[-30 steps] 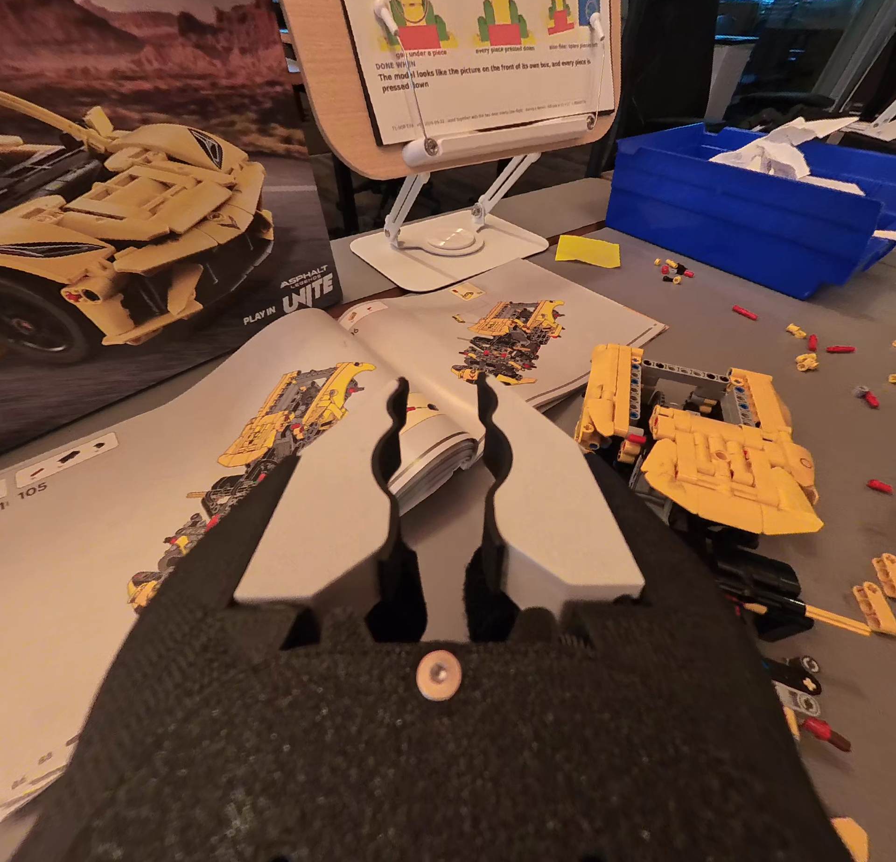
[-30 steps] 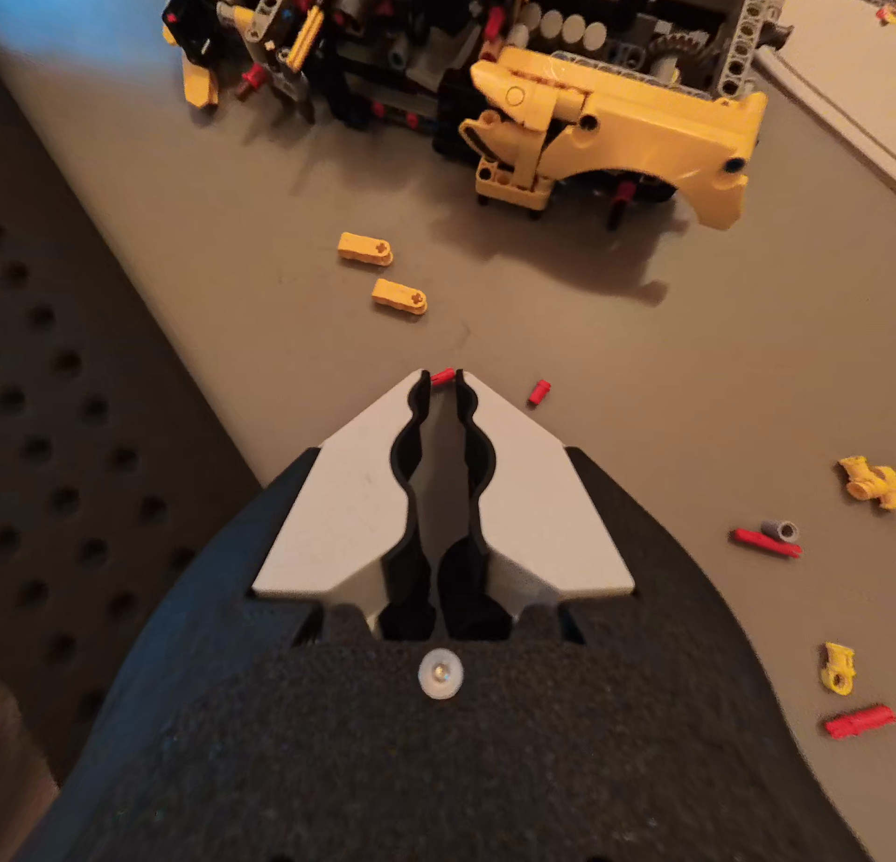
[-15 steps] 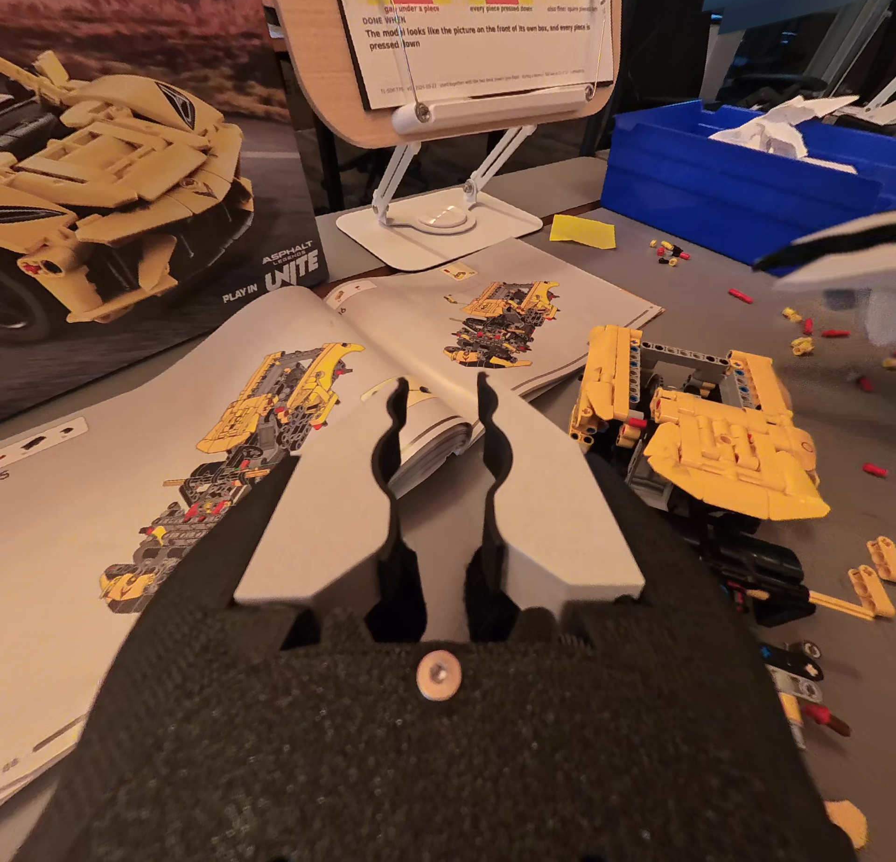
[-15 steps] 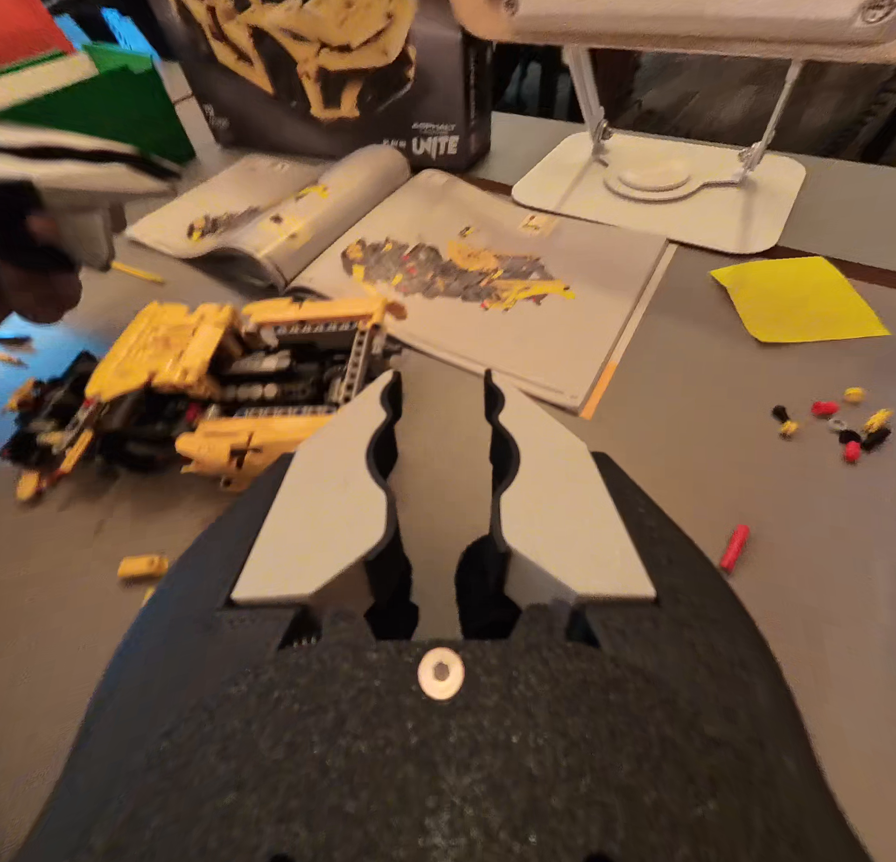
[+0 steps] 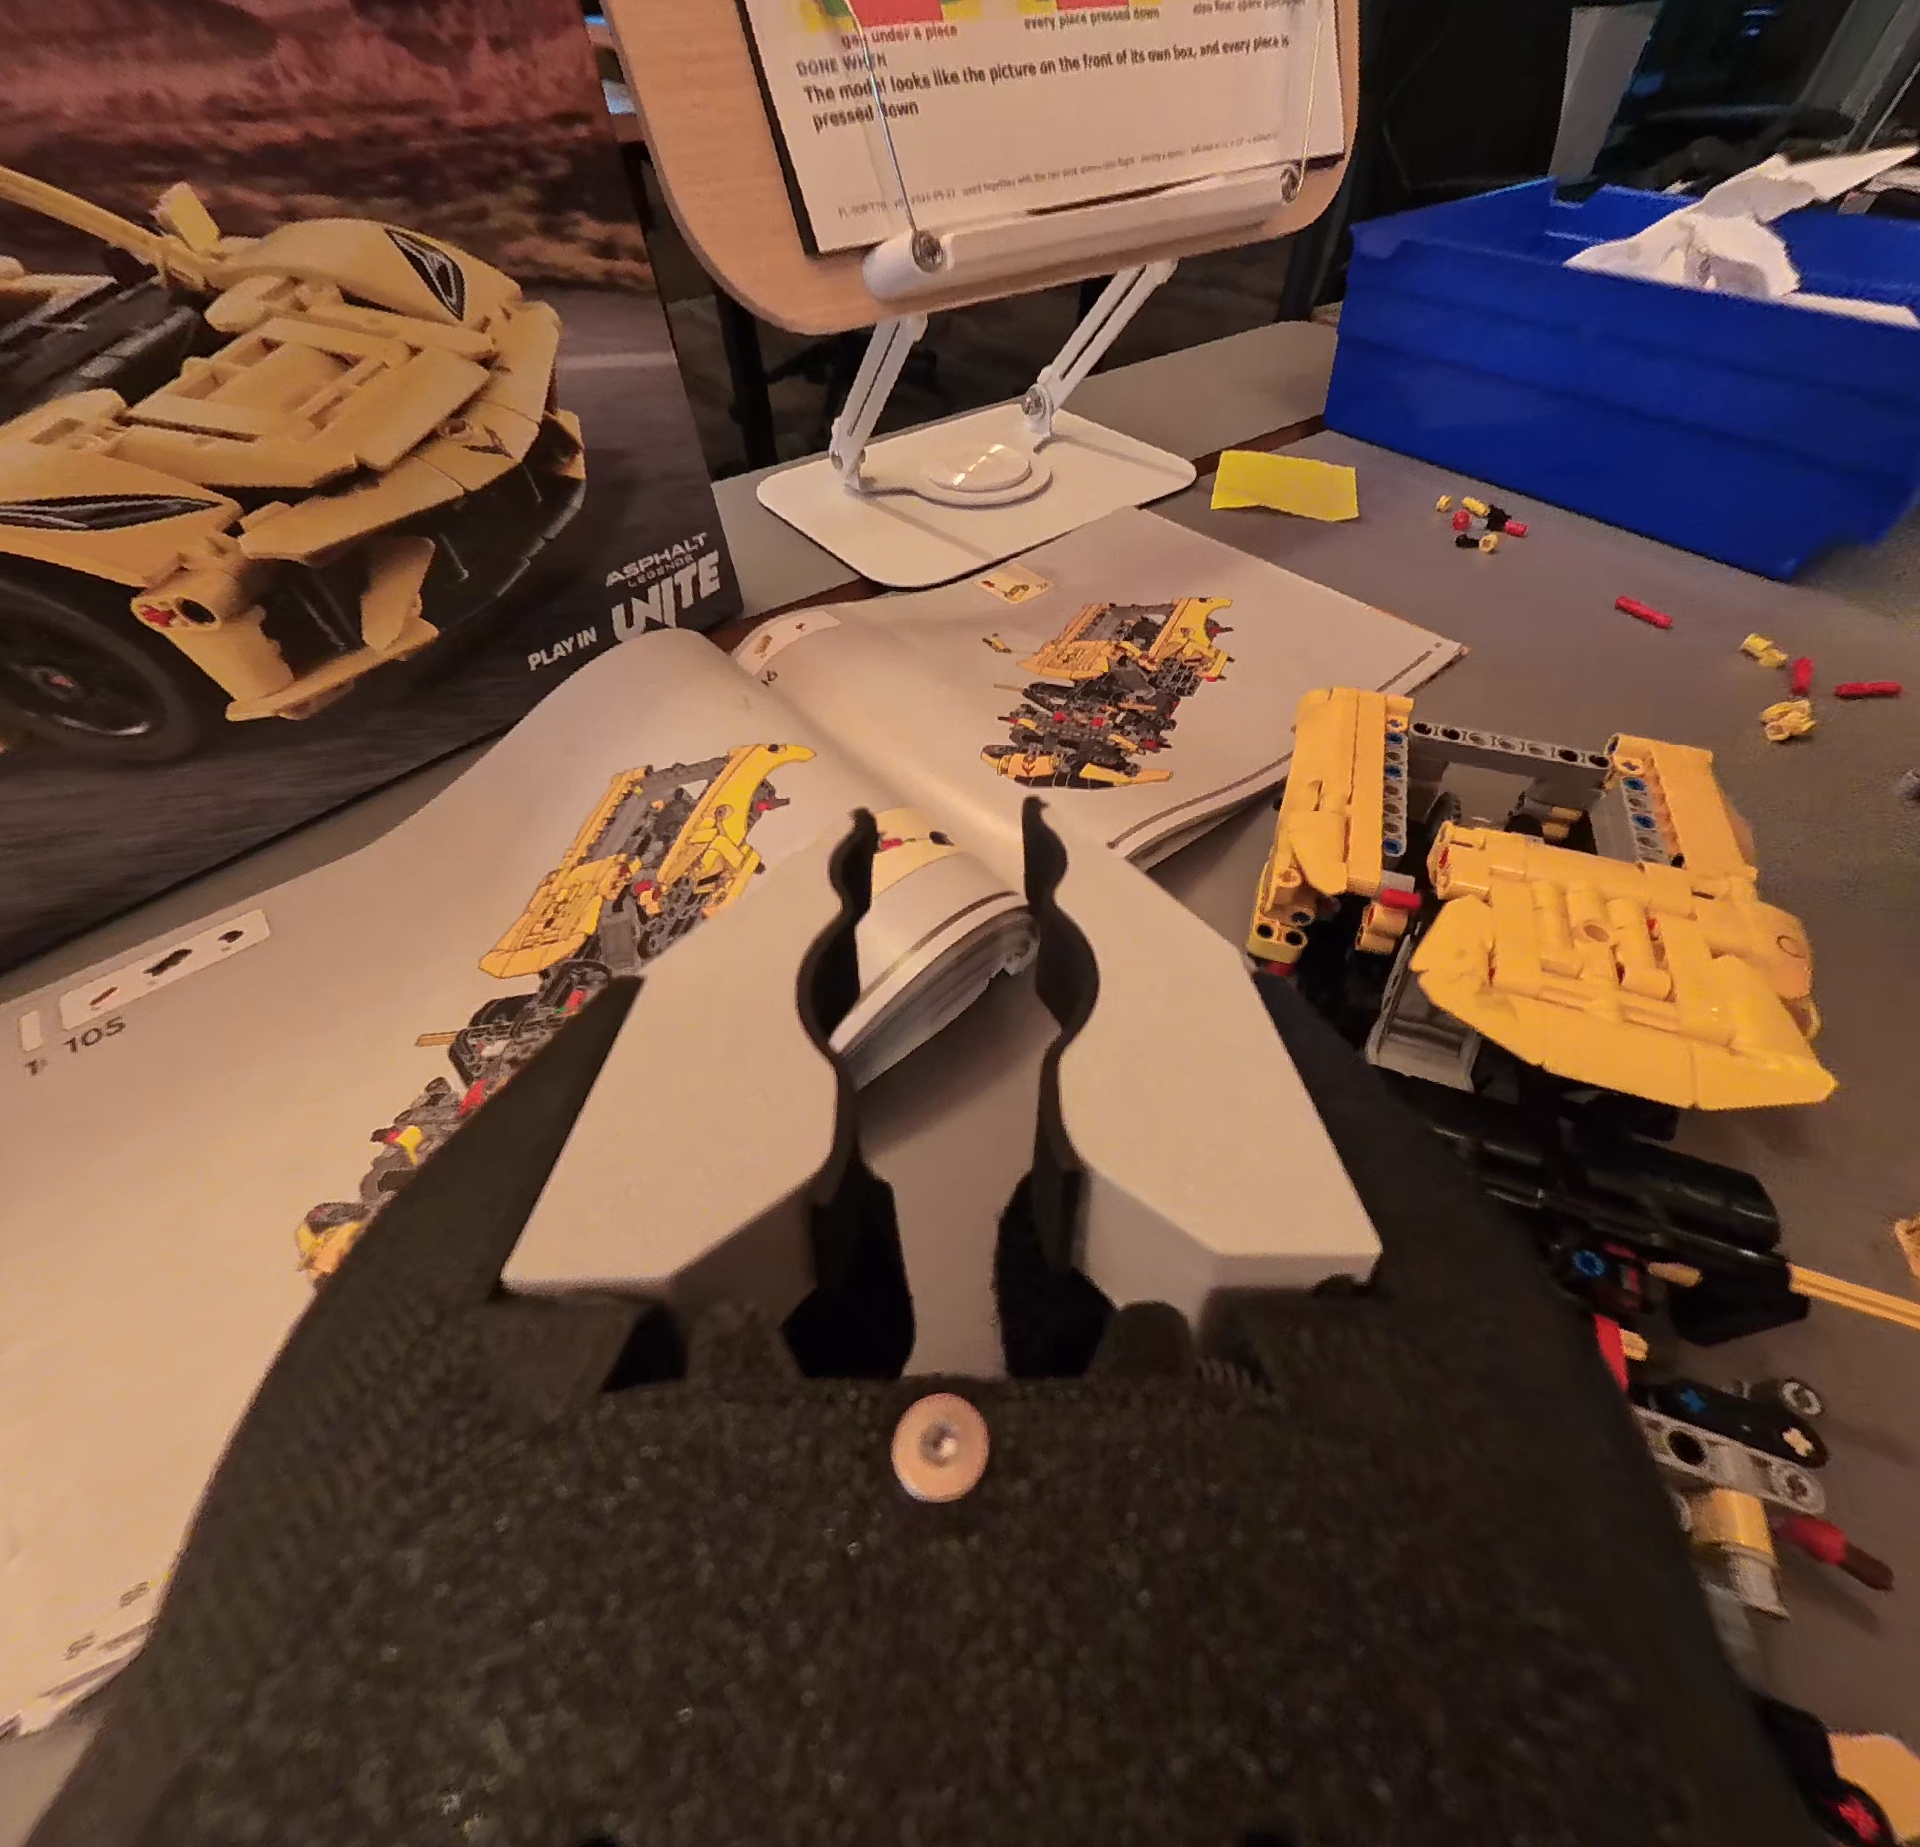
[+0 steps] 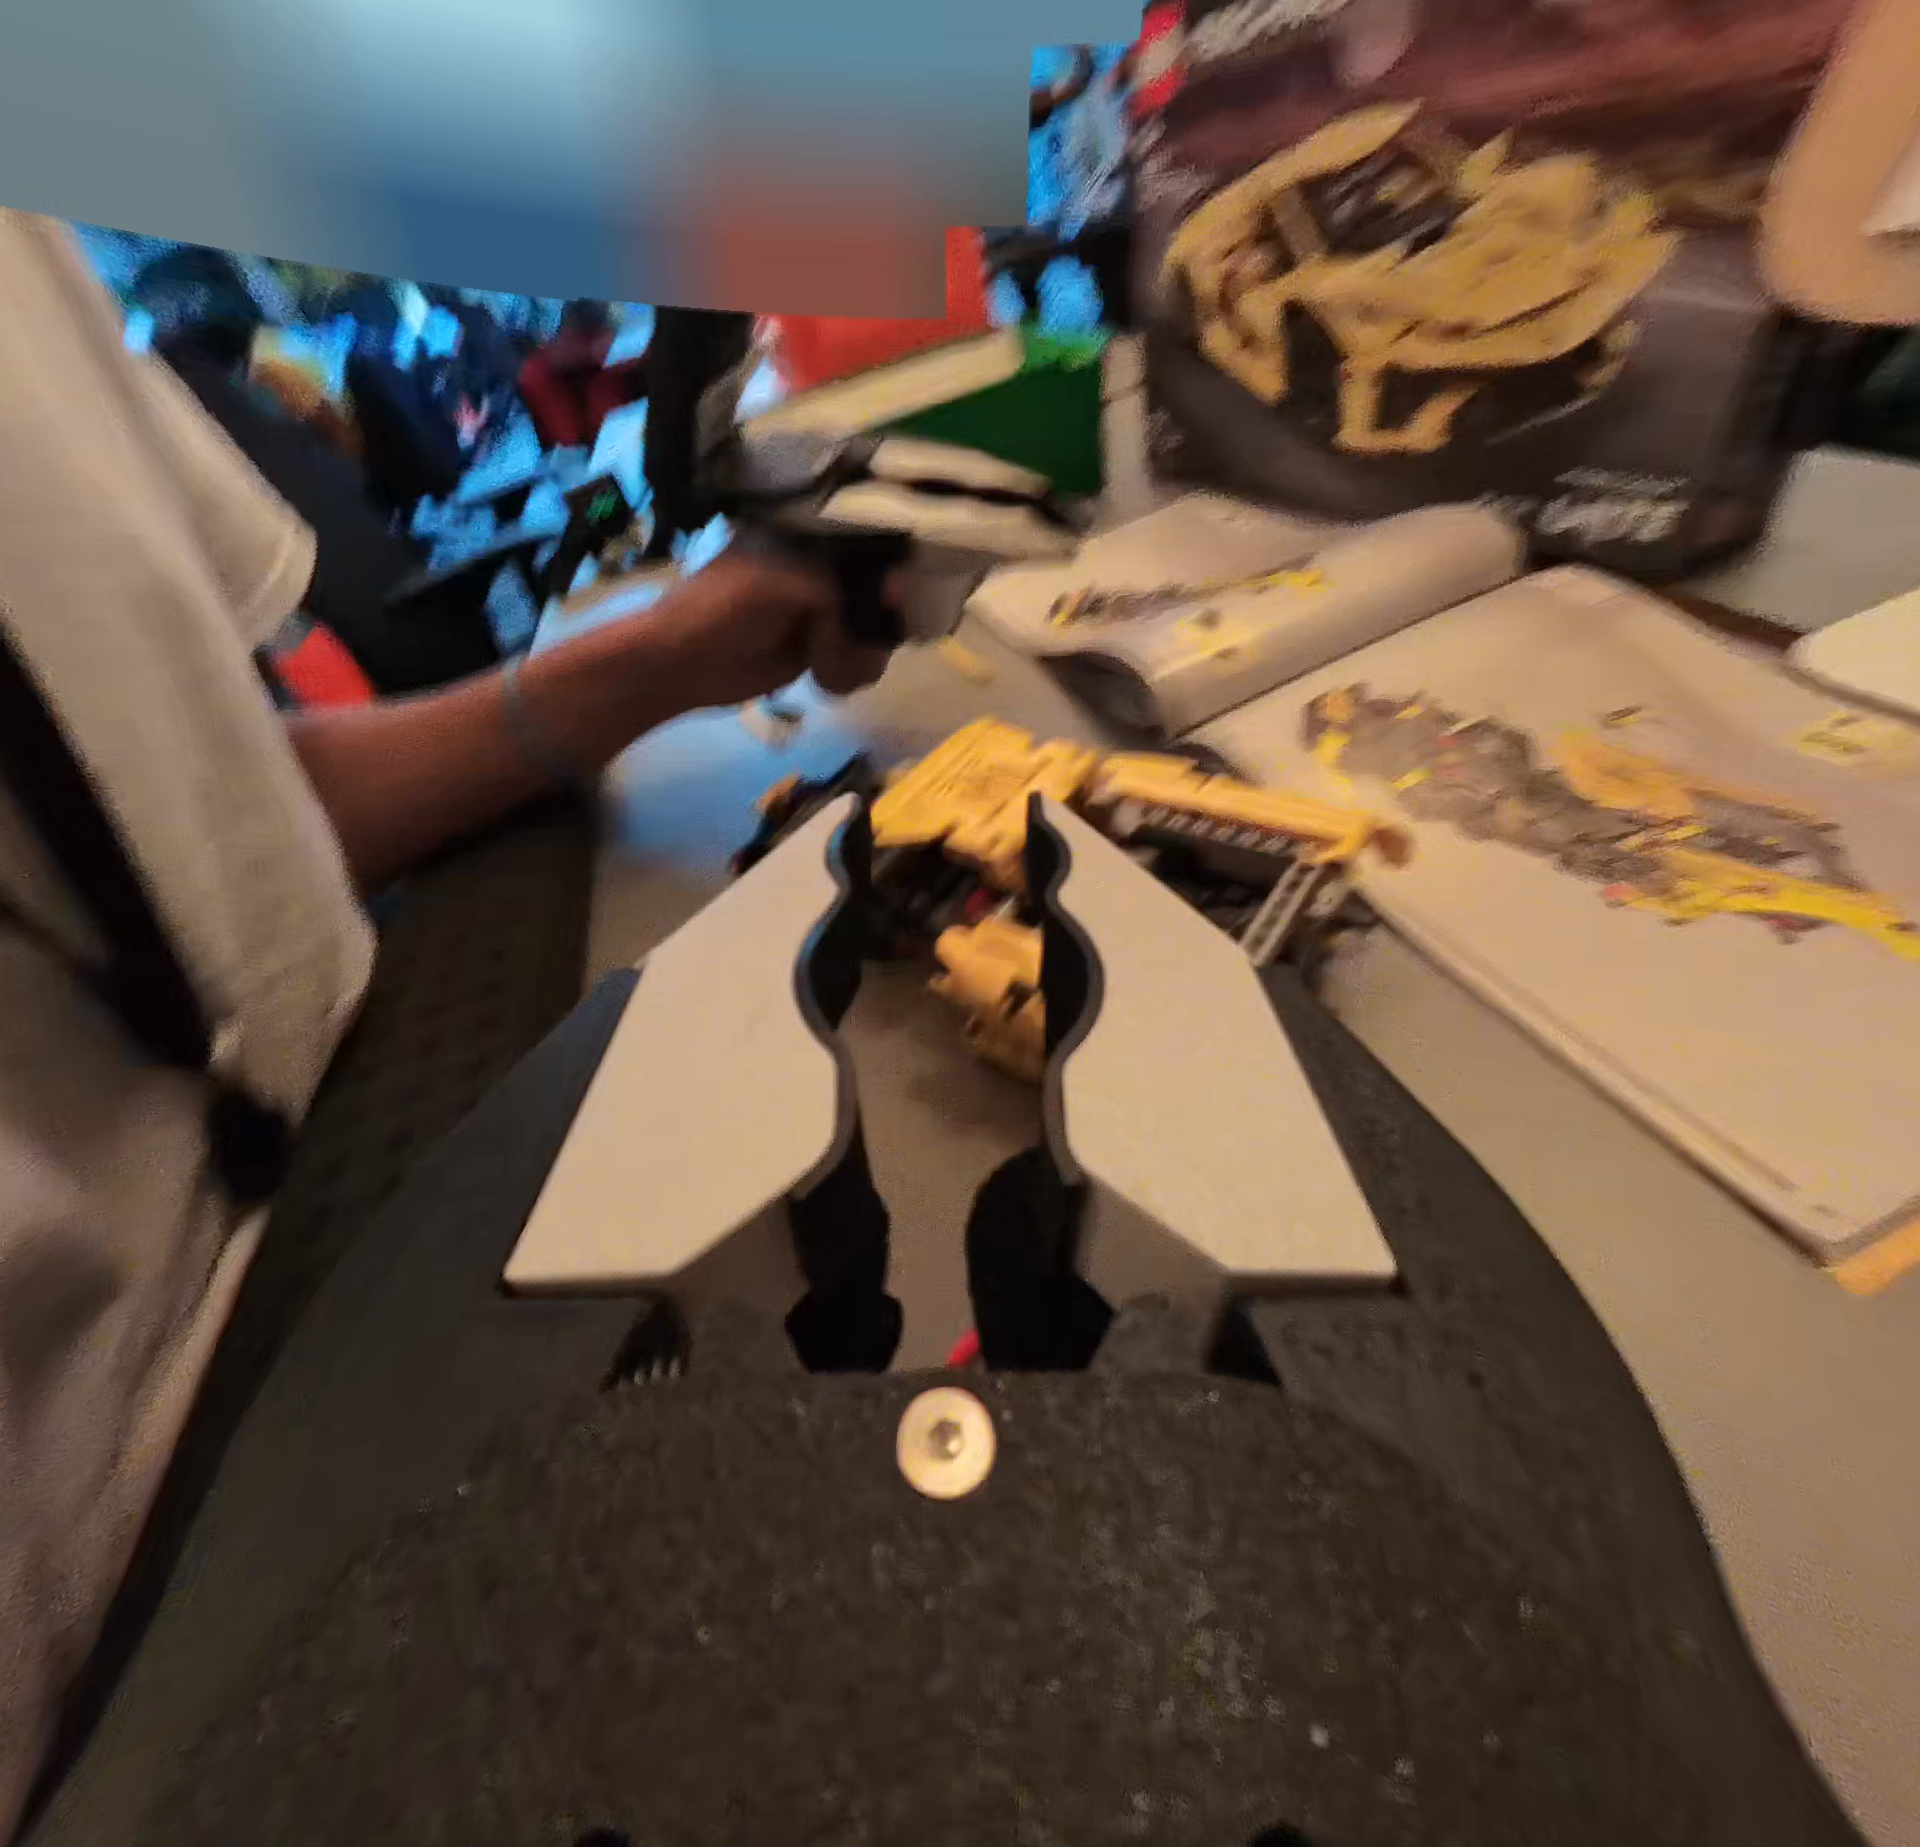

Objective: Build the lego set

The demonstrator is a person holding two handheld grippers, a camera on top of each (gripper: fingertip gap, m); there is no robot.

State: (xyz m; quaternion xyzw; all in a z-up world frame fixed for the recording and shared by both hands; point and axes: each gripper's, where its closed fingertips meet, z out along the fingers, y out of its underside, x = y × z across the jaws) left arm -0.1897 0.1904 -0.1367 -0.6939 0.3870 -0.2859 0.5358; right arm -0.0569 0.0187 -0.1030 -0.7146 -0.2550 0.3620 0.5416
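A blue bin [image 5: 1621, 395] holding crumpled paper [image 5: 1714, 228] sits upper right; a document stand [image 5: 977, 478] stands top centre, a yellow note [image 5: 1285, 485] beside it.

The toy car [image 5: 1538, 924] is shiny yellow plastic. The book [image 5: 312, 1122] beside it is smooth paper. The stand's board [image 5: 717, 135] looks like wood.

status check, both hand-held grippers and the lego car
Left hand-held gripper open, empty, over instruction booklet. Right hand-held gripper open, empty, facing half-built yellow lego car. Nothing blocking.
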